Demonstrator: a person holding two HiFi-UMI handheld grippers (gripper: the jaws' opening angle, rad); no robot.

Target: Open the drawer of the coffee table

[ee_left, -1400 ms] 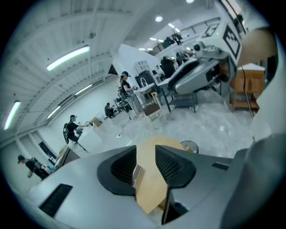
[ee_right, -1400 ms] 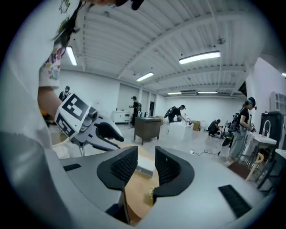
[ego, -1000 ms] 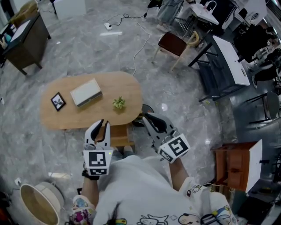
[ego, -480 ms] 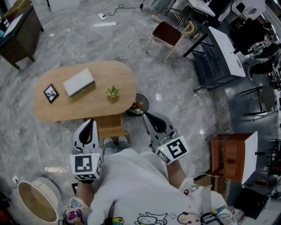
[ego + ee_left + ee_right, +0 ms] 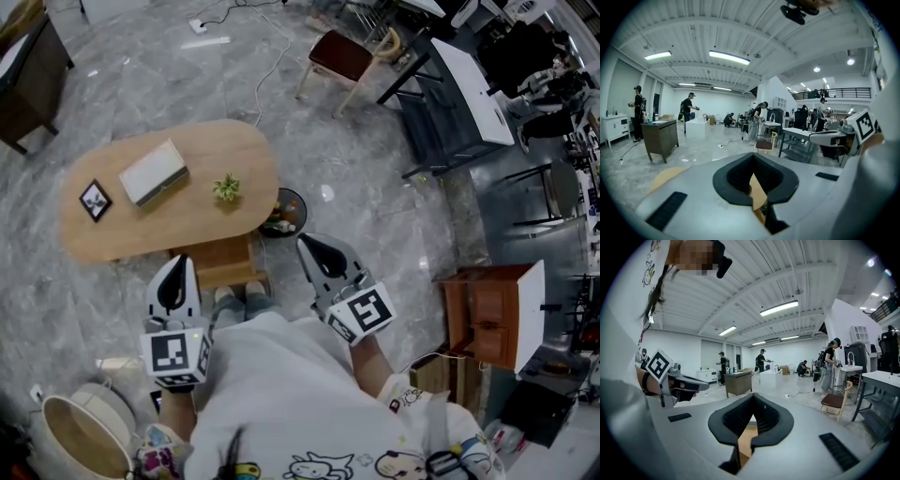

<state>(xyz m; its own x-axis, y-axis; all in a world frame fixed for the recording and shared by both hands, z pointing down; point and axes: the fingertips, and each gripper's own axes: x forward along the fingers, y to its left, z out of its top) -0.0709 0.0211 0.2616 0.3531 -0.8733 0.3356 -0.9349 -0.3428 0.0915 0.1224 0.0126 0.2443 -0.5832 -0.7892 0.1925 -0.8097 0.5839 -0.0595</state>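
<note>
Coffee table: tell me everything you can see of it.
The coffee table has an oval top of light wood and stands on the grey marble floor. On it rest a small framed picture, a pale flat box and a green plant. A wooden drawer unit shows under its near edge; whether it is open I cannot tell.

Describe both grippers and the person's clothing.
Both the left gripper and right gripper are light grey shells tapering to black-lined jaws. Each carries a white cube with black square markers. The person wears a white shirt printed with cartoon figures.
</note>
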